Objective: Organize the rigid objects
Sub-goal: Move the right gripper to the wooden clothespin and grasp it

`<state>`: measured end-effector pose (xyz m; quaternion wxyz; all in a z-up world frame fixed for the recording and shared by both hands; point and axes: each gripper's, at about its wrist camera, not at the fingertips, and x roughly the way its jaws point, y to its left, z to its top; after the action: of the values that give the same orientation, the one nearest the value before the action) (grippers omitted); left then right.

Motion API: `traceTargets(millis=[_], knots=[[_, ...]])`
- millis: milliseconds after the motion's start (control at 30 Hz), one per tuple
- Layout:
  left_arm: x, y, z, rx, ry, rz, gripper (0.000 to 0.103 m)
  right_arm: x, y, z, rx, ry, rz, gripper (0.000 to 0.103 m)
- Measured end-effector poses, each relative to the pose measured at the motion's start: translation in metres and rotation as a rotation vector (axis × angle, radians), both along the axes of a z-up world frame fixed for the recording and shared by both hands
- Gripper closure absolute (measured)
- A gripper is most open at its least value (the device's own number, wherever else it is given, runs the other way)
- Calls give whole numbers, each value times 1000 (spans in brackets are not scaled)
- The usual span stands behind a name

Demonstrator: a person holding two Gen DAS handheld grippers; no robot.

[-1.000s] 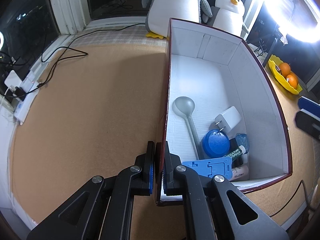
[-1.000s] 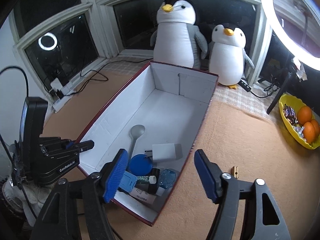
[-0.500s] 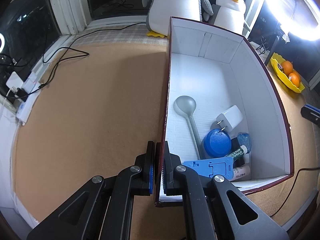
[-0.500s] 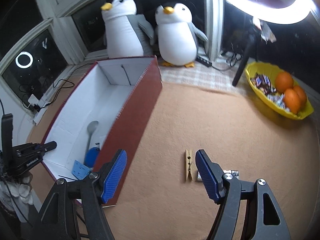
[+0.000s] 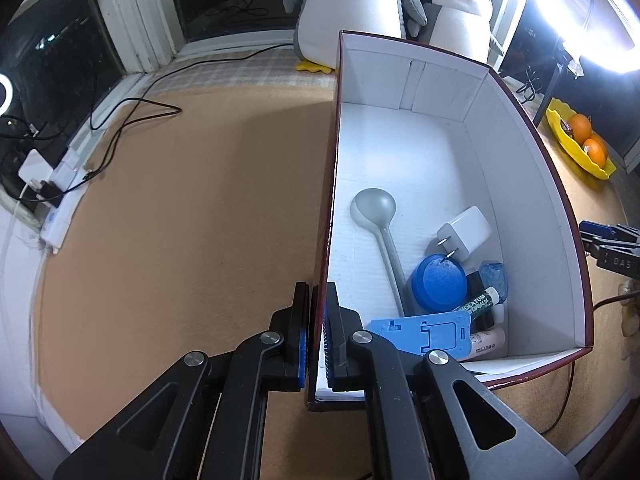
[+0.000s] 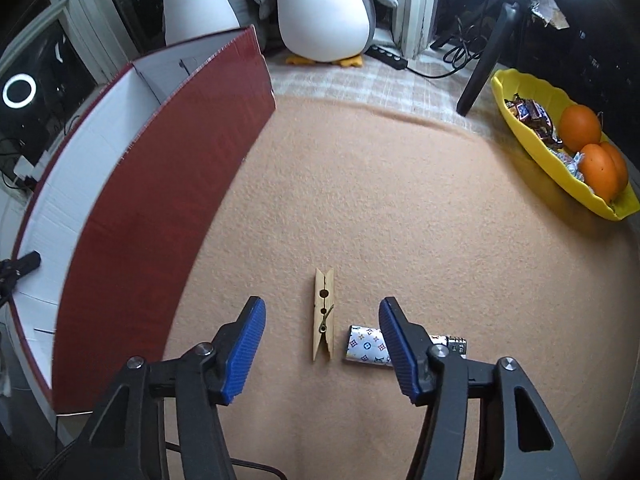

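My left gripper (image 5: 316, 334) is shut on the near left wall of the dark red box (image 5: 334, 128), white inside. The box holds a grey spoon (image 5: 376, 220), a white charger (image 5: 464, 232), a blue lid (image 5: 438, 284), a blue plastic stand (image 5: 424, 330) and small tubes. In the right wrist view a wooden clothespin (image 6: 323, 314) lies on the tan mat between my right gripper's (image 6: 320, 314) fingers, whose jaws are closing without touching it. A patterned lighter (image 6: 368, 346) lies just right of the pin, partly behind the right finger. The box's (image 6: 152, 184) red outer wall stands to the left.
A yellow tray (image 6: 520, 120) with oranges and sweets sits at the far right. Two plush penguins (image 6: 324, 12) stand behind the box by the window. A black lamp stand (image 6: 484, 64) rises near the tray. Cables and a power strip (image 5: 60, 184) lie at the left edge.
My right gripper moved away from the box, down toward the mat, and now straddles the clothespin with its fingers narrower. My left gripper kept its hold on the box wall.
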<state>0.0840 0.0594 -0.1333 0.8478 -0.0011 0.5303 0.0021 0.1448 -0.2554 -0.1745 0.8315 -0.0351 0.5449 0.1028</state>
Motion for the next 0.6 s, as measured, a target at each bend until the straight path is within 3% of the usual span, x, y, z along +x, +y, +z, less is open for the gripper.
traceTargets(millis=[600], knots=[[0, -4, 0, 41, 15, 26, 98, 19, 9, -33, -29, 56, 75, 75]])
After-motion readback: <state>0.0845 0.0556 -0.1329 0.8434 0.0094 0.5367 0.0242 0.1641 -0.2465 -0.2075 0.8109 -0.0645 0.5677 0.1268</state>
